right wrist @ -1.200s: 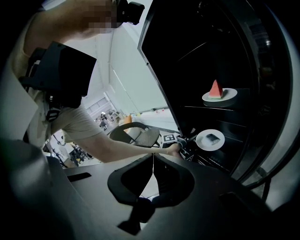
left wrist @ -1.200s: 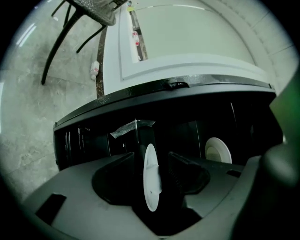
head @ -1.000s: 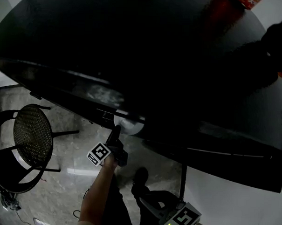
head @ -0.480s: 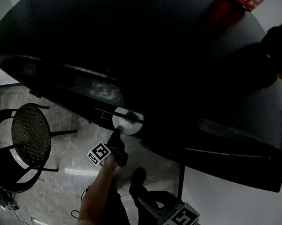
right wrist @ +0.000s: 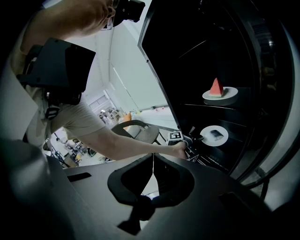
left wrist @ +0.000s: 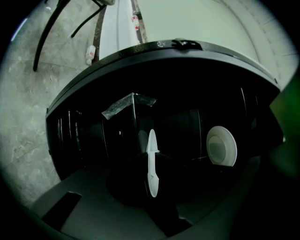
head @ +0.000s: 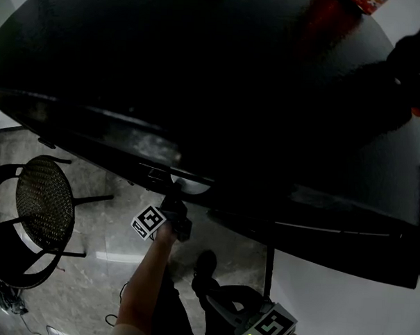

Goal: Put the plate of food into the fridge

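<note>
While the head view is looking down the dark fridge (head: 220, 94), the left gripper (head: 174, 194) is reaching into its open front, and the right gripper (head: 214, 302) is hanging outside it. In the left gripper view, the jaws are clenching the rim of the white plate (left wrist: 152, 164), showing edge-on inside the fridge. In the right gripper view, the right jaws are pressing together on nothing, and the plate is sitting on a fridge shelf, below a watermelon wedge (right wrist: 216, 87).

Right gripper (right wrist: 153, 165) — jaws together, empty
</note>
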Demonstrator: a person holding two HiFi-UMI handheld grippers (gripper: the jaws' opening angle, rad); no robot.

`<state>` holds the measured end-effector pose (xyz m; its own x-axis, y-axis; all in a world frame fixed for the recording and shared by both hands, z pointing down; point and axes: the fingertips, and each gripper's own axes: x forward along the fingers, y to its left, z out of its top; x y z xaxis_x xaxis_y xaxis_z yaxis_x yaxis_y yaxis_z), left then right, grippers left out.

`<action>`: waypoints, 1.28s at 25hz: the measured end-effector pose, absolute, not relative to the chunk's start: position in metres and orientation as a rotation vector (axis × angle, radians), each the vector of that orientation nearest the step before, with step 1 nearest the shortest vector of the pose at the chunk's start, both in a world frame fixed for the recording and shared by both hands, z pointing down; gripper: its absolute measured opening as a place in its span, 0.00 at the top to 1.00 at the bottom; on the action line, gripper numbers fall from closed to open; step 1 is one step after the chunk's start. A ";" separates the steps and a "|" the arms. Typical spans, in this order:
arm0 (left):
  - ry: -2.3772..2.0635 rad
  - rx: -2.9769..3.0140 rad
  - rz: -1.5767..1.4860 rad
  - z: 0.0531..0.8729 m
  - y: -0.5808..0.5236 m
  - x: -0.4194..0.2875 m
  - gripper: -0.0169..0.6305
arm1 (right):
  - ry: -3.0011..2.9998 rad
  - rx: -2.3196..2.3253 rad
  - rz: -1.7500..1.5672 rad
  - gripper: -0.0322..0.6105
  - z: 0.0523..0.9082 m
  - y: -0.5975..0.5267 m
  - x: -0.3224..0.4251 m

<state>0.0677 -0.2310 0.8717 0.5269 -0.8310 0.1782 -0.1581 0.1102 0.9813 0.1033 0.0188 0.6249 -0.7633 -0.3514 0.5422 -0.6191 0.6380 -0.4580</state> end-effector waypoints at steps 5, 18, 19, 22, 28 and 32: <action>-0.945 1.372 -0.709 0.858 -0.224 0.059 0.78 | -2.452 0.765 0.905 0.92 0.625 0.022 0.105; -0.967 1.380 -0.694 0.863 -0.234 0.061 0.79 | -2.429 0.743 0.914 0.92 0.631 0.029 0.105; -0.967 1.385 -0.695 0.862 -0.237 0.061 0.79 | -2.425 0.743 0.914 0.92 0.632 0.030 0.106; -0.957 1.397 -0.686 0.857 -0.234 0.061 0.73 | -2.420 0.739 0.917 0.92 0.633 0.030 0.107; -0.971 1.377 -0.654 0.863 -0.203 0.043 0.60 | -2.425 0.716 0.921 0.92 0.633 0.032 0.102; -0.850 1.429 -0.622 0.855 -0.194 0.067 0.61 | -2.414 0.701 0.924 0.92 0.636 0.036 0.100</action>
<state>0.0671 -0.1935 0.8546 0.5766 -0.8067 0.1297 -0.1203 0.0732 0.9900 0.1002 0.0357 0.6358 -0.7647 -0.2925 0.5741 -0.6011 0.6449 -0.4721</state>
